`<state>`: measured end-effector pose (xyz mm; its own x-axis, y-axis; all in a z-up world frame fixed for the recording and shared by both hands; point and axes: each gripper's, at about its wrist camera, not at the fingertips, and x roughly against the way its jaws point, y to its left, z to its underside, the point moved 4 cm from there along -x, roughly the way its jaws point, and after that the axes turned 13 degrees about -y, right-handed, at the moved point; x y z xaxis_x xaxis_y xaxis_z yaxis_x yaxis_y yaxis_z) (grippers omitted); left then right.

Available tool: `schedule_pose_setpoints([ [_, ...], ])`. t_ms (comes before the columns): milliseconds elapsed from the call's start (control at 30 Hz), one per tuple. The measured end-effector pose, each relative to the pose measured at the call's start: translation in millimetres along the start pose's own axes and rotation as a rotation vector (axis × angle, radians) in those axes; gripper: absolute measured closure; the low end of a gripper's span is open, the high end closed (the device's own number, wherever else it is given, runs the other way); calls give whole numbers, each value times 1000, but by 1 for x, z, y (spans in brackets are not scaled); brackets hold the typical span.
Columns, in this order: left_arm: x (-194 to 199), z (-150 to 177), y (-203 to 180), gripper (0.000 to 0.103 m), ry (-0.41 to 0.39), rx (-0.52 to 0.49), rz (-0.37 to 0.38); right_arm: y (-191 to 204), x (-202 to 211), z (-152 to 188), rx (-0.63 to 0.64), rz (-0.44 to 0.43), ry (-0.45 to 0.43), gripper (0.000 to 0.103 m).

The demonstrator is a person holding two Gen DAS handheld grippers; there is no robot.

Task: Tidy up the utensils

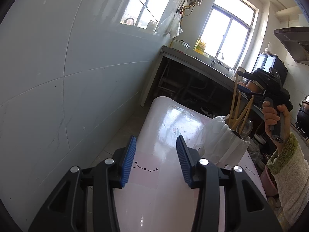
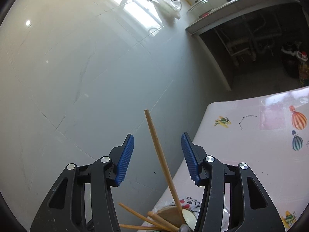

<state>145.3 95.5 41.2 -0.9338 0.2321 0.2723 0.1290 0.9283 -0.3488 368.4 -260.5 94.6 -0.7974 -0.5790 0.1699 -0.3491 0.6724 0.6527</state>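
Right gripper [image 2: 157, 154]: you are holding it released over the chopsticks [image 2: 160, 158] standing in the holder [image 1: 229, 141] on the bench [image 1: 164, 127]; left gripper [image 1: 156, 158] is hovering open, empty.

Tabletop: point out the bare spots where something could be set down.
Free: the glossy table stretch ahead of the left gripper, left of the bag-wrapped utensil holder. Crowded: that holder at the right edge, chopsticks sticking up under the right gripper.
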Motion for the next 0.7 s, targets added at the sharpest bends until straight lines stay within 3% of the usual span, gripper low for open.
schedule_pose_setpoints([
  [67, -1, 0, 1, 61, 1, 1, -3, 4, -7, 1, 33, 18, 14, 70],
  [133, -3, 0, 3, 61, 3, 5, -5, 8, -7, 4, 73, 45, 32, 94],
  [267, -5, 2, 6, 61, 8, 12, -6, 38, 19, 15, 283, 101, -11, 98],
  [433, -9, 5, 10, 61, 19, 19, -8, 90, 63, 53, 595, 128, -77, 99],
  [700, -6, 3, 6, 61, 15, 13, 4, 123, 107, 54, 633, 110, -170, 99],
])
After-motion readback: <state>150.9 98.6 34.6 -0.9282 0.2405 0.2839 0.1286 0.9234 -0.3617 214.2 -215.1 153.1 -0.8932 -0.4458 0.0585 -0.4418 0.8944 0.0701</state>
